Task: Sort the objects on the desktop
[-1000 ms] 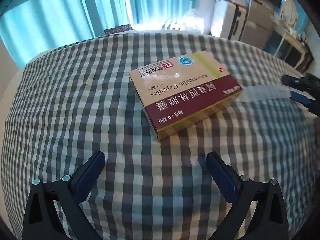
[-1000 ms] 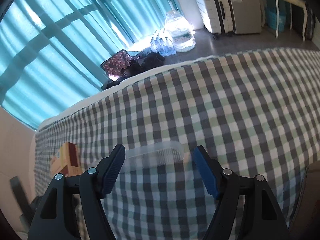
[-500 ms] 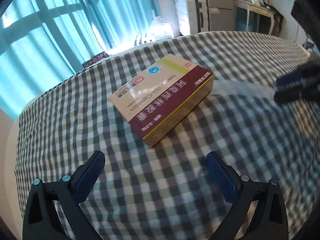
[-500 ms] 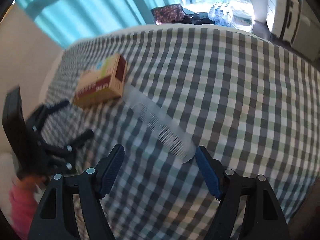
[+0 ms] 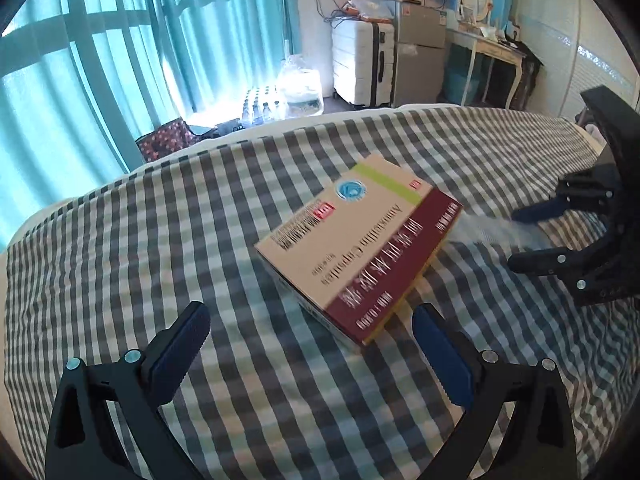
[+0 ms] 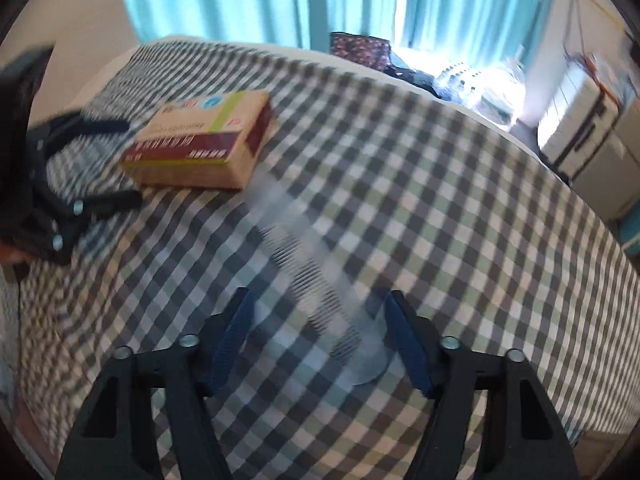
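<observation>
A tan and maroon medicine box (image 5: 360,248) lies flat on the checked tablecloth (image 5: 160,240); it also shows in the right wrist view (image 6: 200,140). My left gripper (image 5: 308,344) is open and empty just short of the box's near corner. A clear plastic comb (image 6: 320,276) lies on the cloth, one end touching the box; it also shows in the left wrist view (image 5: 484,228). My right gripper (image 6: 320,340) is open, its jaws on either side of the comb's near end. The right gripper also shows at the right of the left wrist view (image 5: 524,236).
The checked cloth covers a rounded table whose far edge (image 5: 240,136) drops off toward teal curtains (image 5: 120,60). On the floor beyond are a white suitcase (image 5: 360,64), a water jug (image 5: 300,84) and a dark bag (image 5: 168,144).
Both grippers have swung round and come closer: the left toward the box, the right over the comb so that its near end lies between the jaws. Both stay open.
</observation>
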